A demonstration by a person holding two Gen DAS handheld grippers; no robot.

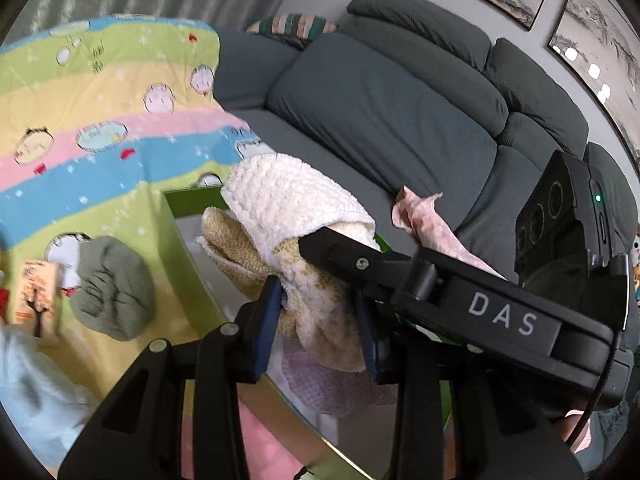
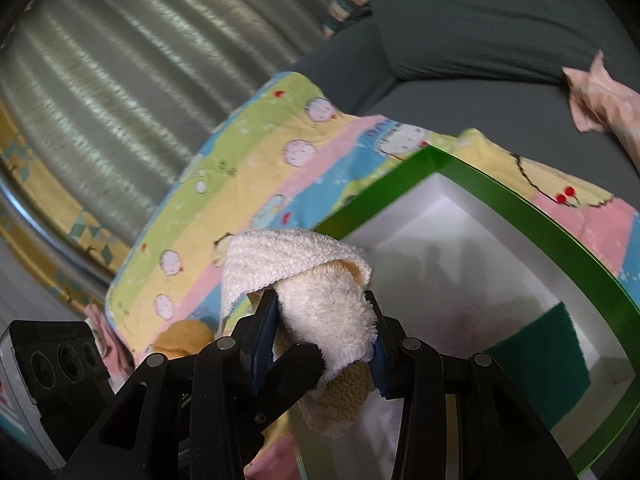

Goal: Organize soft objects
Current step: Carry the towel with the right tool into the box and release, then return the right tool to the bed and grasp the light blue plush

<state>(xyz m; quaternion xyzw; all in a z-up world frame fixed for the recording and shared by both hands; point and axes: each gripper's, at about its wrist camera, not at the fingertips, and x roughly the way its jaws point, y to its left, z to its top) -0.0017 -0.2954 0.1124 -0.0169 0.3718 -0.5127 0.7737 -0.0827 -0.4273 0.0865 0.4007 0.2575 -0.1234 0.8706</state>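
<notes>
A white and tan fluffy cloth [image 1: 280, 208] is pinched by both grippers above a green-rimmed white box [image 2: 500, 216]. My left gripper [image 1: 320, 320] is shut on one end of the cloth. My right gripper [image 2: 324, 340] is shut on the other end [image 2: 328, 304]; its black body [image 1: 460, 308] crosses the left wrist view. A green cloth [image 2: 540, 364] lies inside the box. A grey-green bundled cloth [image 1: 112, 288] lies on the striped cartoon blanket [image 1: 100, 120]. A pink cloth [image 1: 424, 220] lies on the sofa seat.
A dark grey sofa [image 1: 380, 100] runs behind the box. A small orange printed card [image 1: 36, 300] and a pale blue soft item [image 1: 32, 392] lie at the left on the blanket. A grey curtain [image 2: 120, 80] hangs behind.
</notes>
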